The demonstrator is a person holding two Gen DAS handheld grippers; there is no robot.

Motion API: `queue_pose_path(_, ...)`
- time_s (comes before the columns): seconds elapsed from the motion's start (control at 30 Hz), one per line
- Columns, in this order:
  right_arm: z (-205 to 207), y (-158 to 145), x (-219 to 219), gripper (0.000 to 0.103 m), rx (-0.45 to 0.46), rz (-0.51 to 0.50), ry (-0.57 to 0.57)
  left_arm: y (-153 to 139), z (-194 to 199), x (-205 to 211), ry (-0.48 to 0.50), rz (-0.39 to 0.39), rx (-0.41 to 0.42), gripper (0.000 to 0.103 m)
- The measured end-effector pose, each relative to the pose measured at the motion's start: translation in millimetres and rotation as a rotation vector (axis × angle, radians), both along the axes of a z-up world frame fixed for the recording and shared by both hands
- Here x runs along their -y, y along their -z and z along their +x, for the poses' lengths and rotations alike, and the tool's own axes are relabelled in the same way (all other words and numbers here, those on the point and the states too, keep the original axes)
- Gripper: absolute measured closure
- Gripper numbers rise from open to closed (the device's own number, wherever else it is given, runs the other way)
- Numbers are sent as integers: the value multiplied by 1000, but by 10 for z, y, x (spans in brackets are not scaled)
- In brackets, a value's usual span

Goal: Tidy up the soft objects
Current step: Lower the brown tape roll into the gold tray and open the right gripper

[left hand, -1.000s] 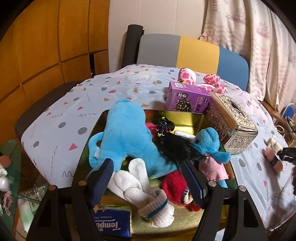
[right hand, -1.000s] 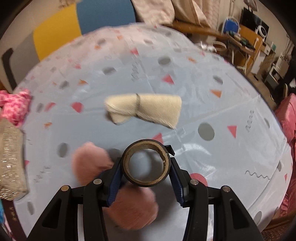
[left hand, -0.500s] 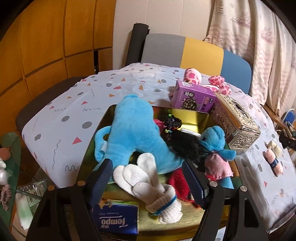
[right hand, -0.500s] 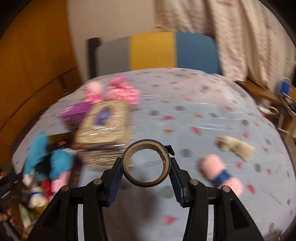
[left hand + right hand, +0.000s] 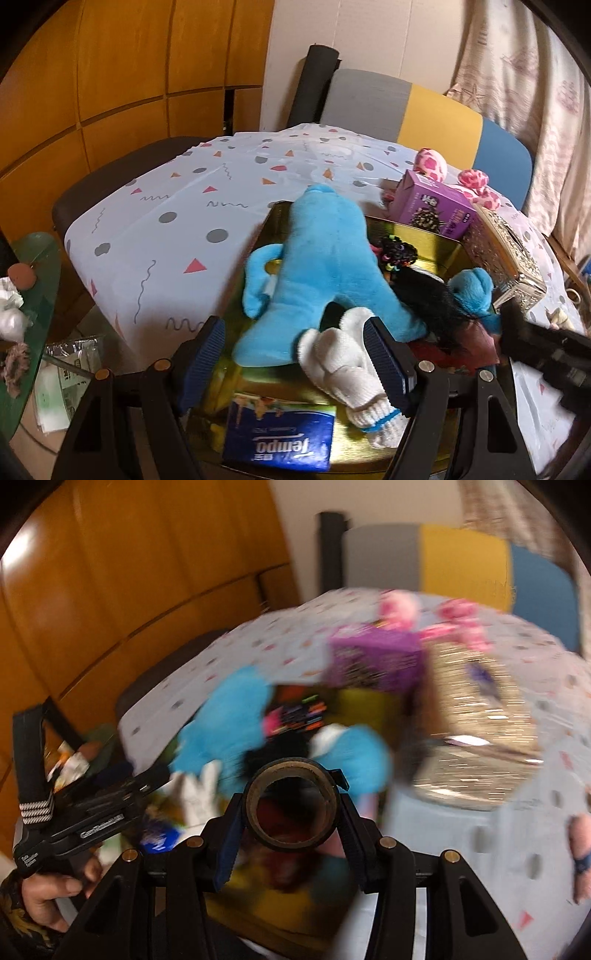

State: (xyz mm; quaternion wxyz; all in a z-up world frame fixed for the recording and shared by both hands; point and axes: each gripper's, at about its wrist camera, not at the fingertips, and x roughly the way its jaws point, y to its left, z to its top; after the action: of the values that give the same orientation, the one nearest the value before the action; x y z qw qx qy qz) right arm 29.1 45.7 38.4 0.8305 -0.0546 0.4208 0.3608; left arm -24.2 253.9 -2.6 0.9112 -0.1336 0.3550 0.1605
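Observation:
A gold tray on the table holds a big blue plush, white socks, a small blue bear, a black-haired doll and a tissue pack. My left gripper is open, its jaws over the tray's near edge astride the blue plush and socks. My right gripper is shut on a brown tape roll, held above the tray; that view is blurred. It enters the left wrist view at the right.
A purple box, a silver ornate box and a pink spotted plush stand behind the tray. A pink soft item lies on the cloth at right. A chair stands behind the table. A green side table is left.
My right gripper swung left with the tape roll, from over the pink and cream items to above the tray. My left gripper shifted slightly left and stayed open.

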Motion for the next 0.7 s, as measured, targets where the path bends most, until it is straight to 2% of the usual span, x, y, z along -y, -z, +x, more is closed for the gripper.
queue_pose_path(0.13,-70,288,-439,54,-1,-105,-99,25,-8,-76,-20,-6,-1,25)
queue_pose_path(0.2,-7,516,-572,54,-33,-163,-112,35,-5,-95,-25,-17,-5,23)
queue_pose_path(0.33,13,713,-597,53,-57,-195,-97,48,-8,-95,-28,-12,-5,21)
queue_pose_path(0.43,-4,727,-561,53,-60,-188,-97,63,-1,-91,-31,-7,-7,21)
queue_pose_path(0.6,-22,676,-406,44,-71,-158,-80,76,18,-68,-25,-5,-15,21)
queue_pose_path(0.7,-30,602,-384,43,-49,-134,-72,46,15,-49,-23,4,-9,21)
